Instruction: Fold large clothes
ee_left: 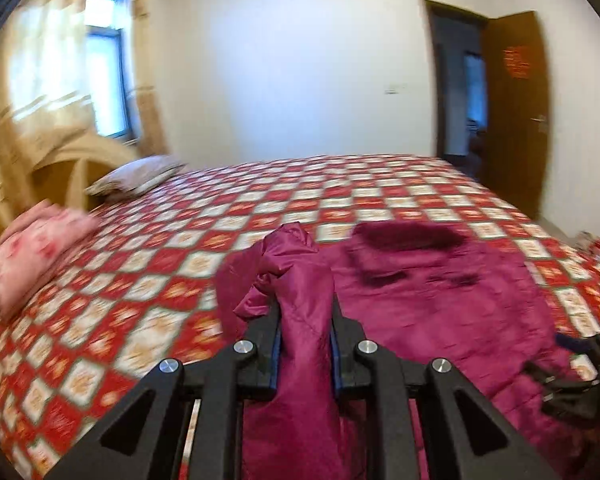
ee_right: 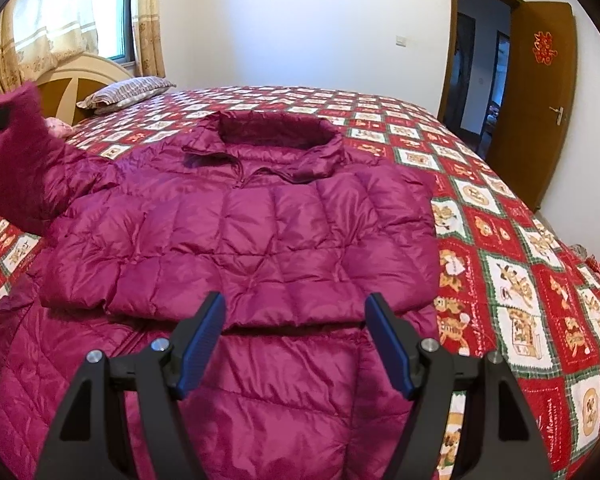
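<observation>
A magenta quilted down jacket (ee_right: pixel 240 240) lies spread on the bed, collar toward the far side, with its right sleeve folded across the chest. My left gripper (ee_left: pixel 305 312) is shut on the jacket's left sleeve (ee_left: pixel 300 280) and holds it lifted above the bed; the raised sleeve also shows at the left edge of the right wrist view (ee_right: pixel 16 152). My right gripper (ee_right: pixel 296 312) is open and empty, hovering just above the jacket's lower front. It also shows at the right edge of the left wrist view (ee_left: pixel 580 364).
The bed (ee_right: pixel 520 280) has a red, white and green checkered quilt. A pink pillow (ee_left: pixel 32 252) and a striped pillow (ee_right: pixel 124 92) lie by the headboard (ee_right: pixel 72 80). An open wooden door (ee_right: pixel 540 100) stands at the right; a curtained window (ee_right: pixel 108 12) is at the left.
</observation>
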A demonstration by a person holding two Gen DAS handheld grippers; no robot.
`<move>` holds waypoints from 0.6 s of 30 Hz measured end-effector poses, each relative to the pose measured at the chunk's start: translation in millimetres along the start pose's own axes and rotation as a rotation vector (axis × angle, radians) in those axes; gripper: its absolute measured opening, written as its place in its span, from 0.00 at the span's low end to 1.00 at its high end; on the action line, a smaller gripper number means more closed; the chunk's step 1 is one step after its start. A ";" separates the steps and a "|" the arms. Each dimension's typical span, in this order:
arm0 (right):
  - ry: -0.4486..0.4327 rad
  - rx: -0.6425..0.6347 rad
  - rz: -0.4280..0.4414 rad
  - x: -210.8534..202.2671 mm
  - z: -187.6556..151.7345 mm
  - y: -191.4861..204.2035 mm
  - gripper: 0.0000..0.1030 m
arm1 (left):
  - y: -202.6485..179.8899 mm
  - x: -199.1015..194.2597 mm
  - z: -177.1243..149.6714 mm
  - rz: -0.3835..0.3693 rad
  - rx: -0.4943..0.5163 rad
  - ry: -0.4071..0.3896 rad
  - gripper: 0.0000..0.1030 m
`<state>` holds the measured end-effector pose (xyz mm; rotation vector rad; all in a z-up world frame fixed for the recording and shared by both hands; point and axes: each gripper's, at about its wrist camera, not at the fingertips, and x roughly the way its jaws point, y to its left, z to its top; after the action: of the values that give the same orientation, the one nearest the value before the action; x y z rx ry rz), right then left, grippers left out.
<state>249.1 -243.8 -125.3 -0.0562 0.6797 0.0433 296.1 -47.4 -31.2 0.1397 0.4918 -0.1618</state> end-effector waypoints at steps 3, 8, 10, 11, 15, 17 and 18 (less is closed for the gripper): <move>0.006 0.021 0.003 0.8 -0.9 -5.5 0.72 | -45.2 19.1 0.0 -0.065 0.039 0.020 0.19; 0.017 0.046 0.010 3.4 -2.8 -11.6 0.72 | -90.6 49.5 -8.3 -0.090 0.067 0.093 0.57; 0.028 0.045 0.016 5.5 -3.0 -11.4 0.73 | -97.6 46.8 -9.8 -0.090 0.070 0.068 0.65; 0.035 0.046 0.020 6.7 -3.0 -12.0 0.73 | -96.8 44.6 -8.4 -0.094 0.064 0.051 0.72; 0.048 0.062 0.029 7.5 -1.6 -17.2 0.77 | -80.2 25.9 -6.2 -0.071 0.036 0.009 0.81; 0.045 0.064 0.034 4.0 1.8 -17.6 0.77 | -58.9 20.7 -4.5 -0.022 0.014 -0.010 0.81; 0.041 0.069 0.046 0.0 5.6 -17.6 0.77 | -51.0 19.8 -6.5 -0.007 0.002 -0.015 0.82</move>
<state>253.6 -261.0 -120.4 0.0247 0.7226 0.0631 300.8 -98.6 -51.2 0.1384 0.4771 -0.1700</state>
